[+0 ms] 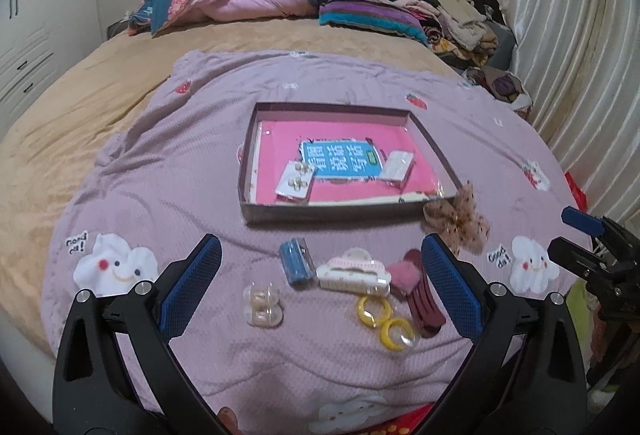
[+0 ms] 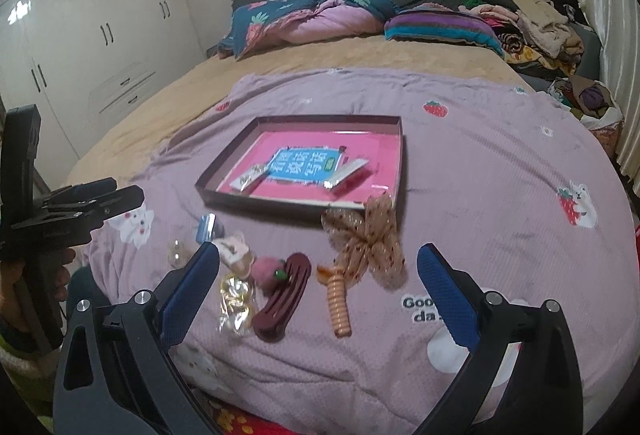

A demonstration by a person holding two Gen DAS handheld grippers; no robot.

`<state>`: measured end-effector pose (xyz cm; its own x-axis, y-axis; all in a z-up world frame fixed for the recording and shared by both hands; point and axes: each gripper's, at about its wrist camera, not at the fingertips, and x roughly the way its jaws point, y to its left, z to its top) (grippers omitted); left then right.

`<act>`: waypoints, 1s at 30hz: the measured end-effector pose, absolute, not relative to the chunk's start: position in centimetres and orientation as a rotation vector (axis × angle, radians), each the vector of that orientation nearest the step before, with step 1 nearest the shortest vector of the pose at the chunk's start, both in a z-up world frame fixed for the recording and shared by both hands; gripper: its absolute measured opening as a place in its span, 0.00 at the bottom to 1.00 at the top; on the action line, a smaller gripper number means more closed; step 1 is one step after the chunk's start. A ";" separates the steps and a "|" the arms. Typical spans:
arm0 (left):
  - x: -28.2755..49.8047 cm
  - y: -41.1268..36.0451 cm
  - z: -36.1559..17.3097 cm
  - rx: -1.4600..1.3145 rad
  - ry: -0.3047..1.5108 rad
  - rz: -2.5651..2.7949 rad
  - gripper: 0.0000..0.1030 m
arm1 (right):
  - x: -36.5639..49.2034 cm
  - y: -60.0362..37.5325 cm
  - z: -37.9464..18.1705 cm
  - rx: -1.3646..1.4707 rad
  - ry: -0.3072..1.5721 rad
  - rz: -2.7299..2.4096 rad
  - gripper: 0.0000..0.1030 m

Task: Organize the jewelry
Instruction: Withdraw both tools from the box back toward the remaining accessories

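Left gripper fingers spread wide, grasping nothing; ribbed blue pads. Right gripper likewise released, empty. On lilac quilted blanket, near front edge, left to right: clear plastic earring packet, blue ridged clip, cream claw clip, glossy yellow hoops, fuzzy pink pompom, dark maroon barrette, sheer dotted bow touching shallow cardboard tray. Tray near blanket centre, holds pink booklet, two earring cards.

The lilac blanket reads "Good day!" beside its cloud patches; the box's pink book carries Chinese characters.
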<state>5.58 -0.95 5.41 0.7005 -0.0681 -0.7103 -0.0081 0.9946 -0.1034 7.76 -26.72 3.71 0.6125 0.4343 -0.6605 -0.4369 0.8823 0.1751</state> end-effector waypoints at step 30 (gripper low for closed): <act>3.7 -4.4 -2.3 -0.035 0.980 -0.092 0.91 | 6.4 -28.2 -1.7 -0.035 0.866 0.495 0.96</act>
<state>3.72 -4.44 -2.33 0.5539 -0.0938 -0.8273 0.0623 0.9955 -0.0711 6.39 -28.20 -1.68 0.5421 0.4028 -0.7374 -0.4310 0.8867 0.1675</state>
